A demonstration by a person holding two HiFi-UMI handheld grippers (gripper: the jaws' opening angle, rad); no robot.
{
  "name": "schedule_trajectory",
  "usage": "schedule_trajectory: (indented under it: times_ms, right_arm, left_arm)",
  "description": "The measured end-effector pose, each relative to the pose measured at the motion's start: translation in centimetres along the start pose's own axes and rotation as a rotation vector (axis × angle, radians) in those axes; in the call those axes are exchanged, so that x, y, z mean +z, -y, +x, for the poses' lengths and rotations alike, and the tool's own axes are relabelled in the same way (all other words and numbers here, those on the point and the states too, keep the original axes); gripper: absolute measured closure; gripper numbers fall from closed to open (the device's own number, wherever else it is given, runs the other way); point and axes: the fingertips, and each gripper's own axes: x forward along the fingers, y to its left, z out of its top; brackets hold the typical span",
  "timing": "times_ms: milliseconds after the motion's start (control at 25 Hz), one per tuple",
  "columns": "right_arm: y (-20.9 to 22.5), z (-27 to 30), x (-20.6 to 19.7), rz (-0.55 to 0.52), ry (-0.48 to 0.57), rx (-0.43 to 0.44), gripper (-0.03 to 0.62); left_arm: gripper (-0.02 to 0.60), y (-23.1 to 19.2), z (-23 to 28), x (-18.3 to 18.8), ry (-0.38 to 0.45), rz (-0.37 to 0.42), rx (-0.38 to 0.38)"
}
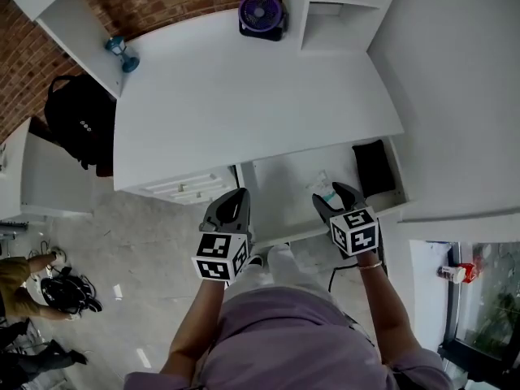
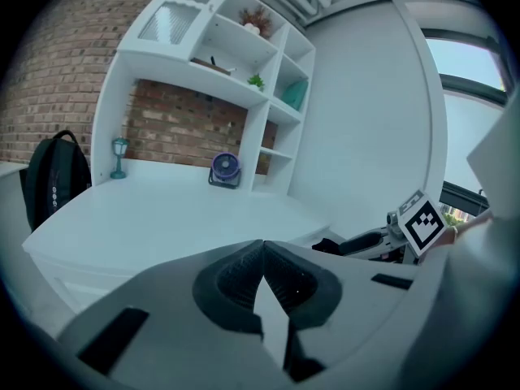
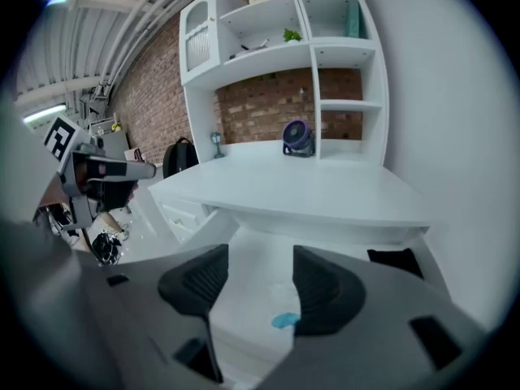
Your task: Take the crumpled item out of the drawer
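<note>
The white drawer (image 1: 280,197) stands pulled out under the desk (image 1: 244,96). Inside it lies the crumpled item (image 1: 324,187), whitish with a teal patch, beside a black pouch (image 1: 374,167) at the drawer's right end. My right gripper (image 1: 335,195) hovers just in front of and over the crumpled item, jaws open with nothing between the pads. In the right gripper view the teal patch of the crumpled item (image 3: 284,321) shows low between the spread fingers of the right gripper (image 3: 260,270). My left gripper (image 1: 234,195) is held at the drawer's left edge. Its pads meet in the left gripper view, where the left gripper (image 2: 262,250) holds nothing.
On the desk's far side stand a purple fan (image 1: 262,15) and a small blue ornament (image 1: 122,53). A black backpack (image 1: 80,120) sits left of the desk. A second drawer (image 1: 183,187) is slightly out at left. A person (image 1: 16,276) crouches on the floor at far left.
</note>
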Motion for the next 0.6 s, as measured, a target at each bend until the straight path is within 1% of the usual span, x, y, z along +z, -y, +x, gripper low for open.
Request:
schedule_trajectory:
  times_ms: [320,600]
  right_arm:
    - [0.6,3.8,-2.6,-0.039,-0.130,0.038,0.345]
    - [0.6,7.1,-4.8,-0.101,-0.275,0.077,0.338]
  left_arm:
    - [0.580,-1.2,-1.4,-0.8,-0.007,-0.030,0.077]
    - [0.580,-2.7,-2.7,-1.8,-0.015,-0.065,0.144]
